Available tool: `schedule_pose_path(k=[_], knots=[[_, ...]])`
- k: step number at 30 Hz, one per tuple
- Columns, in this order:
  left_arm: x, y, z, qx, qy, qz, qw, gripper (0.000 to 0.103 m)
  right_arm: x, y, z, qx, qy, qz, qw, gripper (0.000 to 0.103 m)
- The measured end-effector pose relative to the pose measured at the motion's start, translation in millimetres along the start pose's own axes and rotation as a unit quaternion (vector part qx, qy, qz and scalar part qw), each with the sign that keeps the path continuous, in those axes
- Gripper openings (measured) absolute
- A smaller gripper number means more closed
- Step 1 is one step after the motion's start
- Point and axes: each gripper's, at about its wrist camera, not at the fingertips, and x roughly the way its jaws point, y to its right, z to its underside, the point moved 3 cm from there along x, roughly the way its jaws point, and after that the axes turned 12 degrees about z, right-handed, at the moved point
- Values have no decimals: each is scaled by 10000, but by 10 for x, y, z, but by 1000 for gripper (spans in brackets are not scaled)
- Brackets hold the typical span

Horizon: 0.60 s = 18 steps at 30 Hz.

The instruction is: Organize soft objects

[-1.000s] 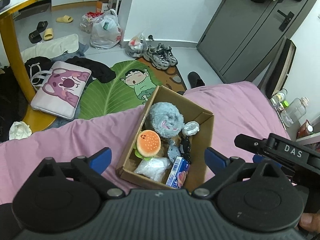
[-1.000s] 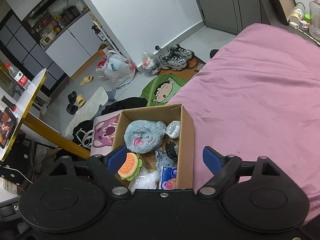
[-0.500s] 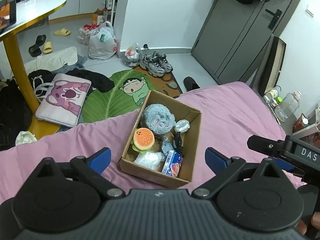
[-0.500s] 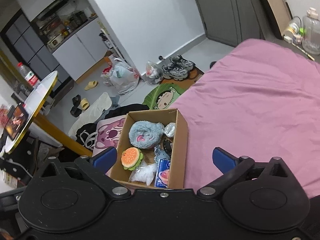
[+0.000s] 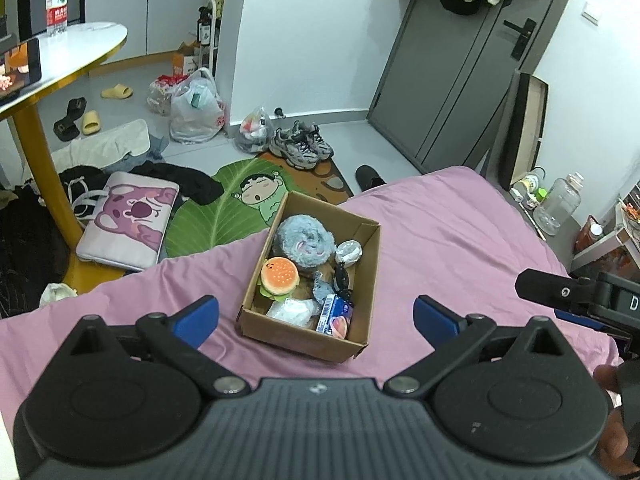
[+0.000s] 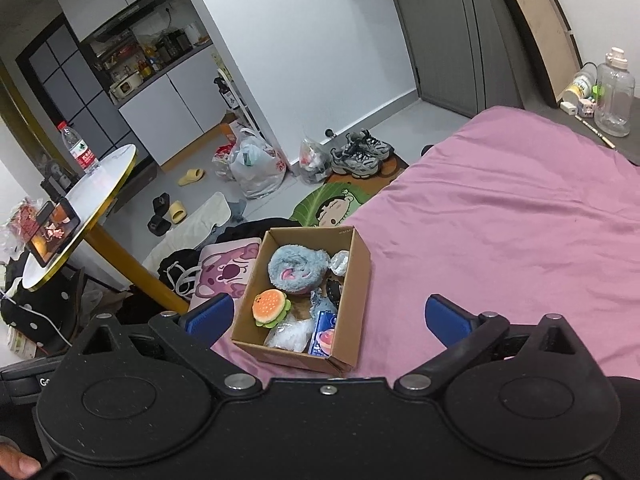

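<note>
Cardboard box point(image 5: 366, 280) of soft toys on a pink bedspread point(image 5: 460, 240)
Both claws, left gripper point(image 5: 316, 318) and right gripper point(image 6: 328, 316), spread wide and empty; messy floor point(image 5: 132, 108) behind.

One cardboard box point(image 5: 308, 336), one burger plush point(image 5: 279, 277), one grey furry plush point(image 5: 306, 240), two sneakers point(image 5: 301, 147).

Cardboard box point(image 6: 352, 304), open-topped, on a pink bedsheet point(image 6: 500, 232) near the bed's edge. Contents: fluffy blue-grey plush point(image 6: 298, 268) at the far end; burger toy point(image 6: 271, 307) beside the left wall; clear plastic bag point(image 6: 288, 336) and blue packet point(image 6: 323, 334) at the near end. Right gripper point(image 6: 328, 318): blue fingertips point(image 6: 444, 318) spread wide, holding nothing, raised above the box's near end. Floor beyond: leaf-shaped rug point(image 6: 332, 208), sneakers point(image 6: 360, 154).
</note>
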Motion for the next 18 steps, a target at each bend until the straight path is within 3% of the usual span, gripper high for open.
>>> schedule_pose_path(k=[18], knots=[[-438, 204, 234, 425, 237, 246, 9985, 103, -473, 170, 280, -113, 300, 183, 9993, 103]])
